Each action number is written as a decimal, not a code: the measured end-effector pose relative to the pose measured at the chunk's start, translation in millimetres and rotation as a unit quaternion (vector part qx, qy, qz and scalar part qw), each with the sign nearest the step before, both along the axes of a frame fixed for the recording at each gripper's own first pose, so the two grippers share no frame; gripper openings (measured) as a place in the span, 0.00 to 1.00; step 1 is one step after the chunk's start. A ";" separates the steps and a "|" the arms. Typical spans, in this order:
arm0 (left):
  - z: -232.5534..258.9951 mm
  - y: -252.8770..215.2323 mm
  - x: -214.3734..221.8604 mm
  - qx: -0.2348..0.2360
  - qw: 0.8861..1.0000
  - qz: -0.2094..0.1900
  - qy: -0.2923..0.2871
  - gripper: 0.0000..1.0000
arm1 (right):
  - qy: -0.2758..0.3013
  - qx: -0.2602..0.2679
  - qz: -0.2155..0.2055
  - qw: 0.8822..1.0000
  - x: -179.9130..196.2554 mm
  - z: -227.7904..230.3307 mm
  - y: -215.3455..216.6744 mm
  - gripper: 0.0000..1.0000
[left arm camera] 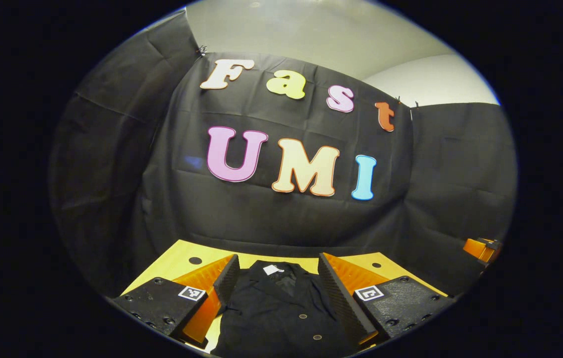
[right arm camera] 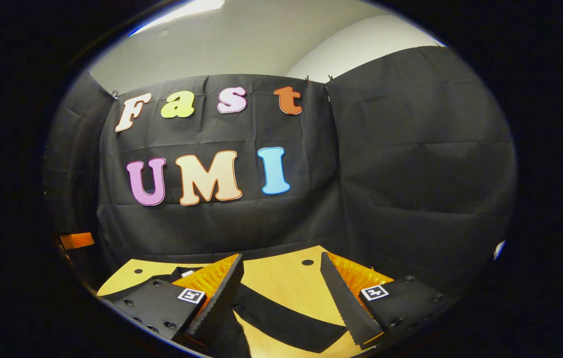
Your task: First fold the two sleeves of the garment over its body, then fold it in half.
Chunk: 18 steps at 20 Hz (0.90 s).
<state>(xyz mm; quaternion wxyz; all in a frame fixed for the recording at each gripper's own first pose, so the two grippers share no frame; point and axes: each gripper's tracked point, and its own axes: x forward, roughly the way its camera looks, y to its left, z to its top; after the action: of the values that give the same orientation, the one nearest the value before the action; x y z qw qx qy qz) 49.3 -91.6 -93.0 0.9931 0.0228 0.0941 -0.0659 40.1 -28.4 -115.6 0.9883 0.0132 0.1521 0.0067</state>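
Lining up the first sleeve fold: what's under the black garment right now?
The garment lies spread on the yellow wooden table, its sleeve stretched across bare wood between the open right gripper fingers. Whatever lies beneath the body itself is covered by cloth.

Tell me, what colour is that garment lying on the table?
Black, with small round buttons down its front; the garment shows best in the left gripper view, lying on the yellow wooden table.

Low in your left gripper view, the yellow wooden table [left arm camera: 184,253] carries the black garment [left arm camera: 281,308]; lower centre in your right gripper view, its sleeve [right arm camera: 286,323] lies spread across the wood.
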 end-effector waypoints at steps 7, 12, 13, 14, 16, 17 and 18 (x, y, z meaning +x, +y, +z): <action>-4.6 71.7 -42.9 0.016 0.996 0.089 0.001 0.91 | 0.035 -0.020 -0.025 0.999 14.1 -60.8 -45.0 0.98; -0.6 117.4 -84.8 0.029 0.985 0.167 -0.011 0.92 | 0.110 -0.027 -0.017 0.993 16.1 -146.3 -71.4 0.98; -1.2 125.6 -94.6 0.032 0.983 0.181 -0.010 0.91 | 0.124 -0.032 -0.016 0.992 16.1 -162.0 -76.0 0.98; -2.7 132.9 -104.0 0.034 0.980 0.194 -0.009 0.91 | 0.141 -0.034 -0.015 0.989 13.8 -178.7 -79.5 0.98; -6.8 145.3 -118.8 0.040 0.975 0.219 -0.005 0.91 | 0.182 -0.037 -0.013 0.983 6.0 -216.7 -85.5 0.95; -8.8 150.4 -125.3 0.041 0.972 0.231 -0.003 0.91 | 0.206 -0.035 -0.010 0.978 0.2 -235.0 -87.5 0.98; -10.9 153.3 -131.9 0.040 0.970 0.240 -0.001 0.92 | 0.230 -0.031 -0.010 0.973 -7.2 -250.5 -88.6 0.98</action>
<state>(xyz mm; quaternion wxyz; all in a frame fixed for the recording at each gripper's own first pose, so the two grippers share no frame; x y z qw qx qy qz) -82.6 61.6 -103.9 0.9782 0.0395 0.0987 0.1786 32.9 -117.0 -366.1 0.9267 -0.0151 0.3753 -0.0109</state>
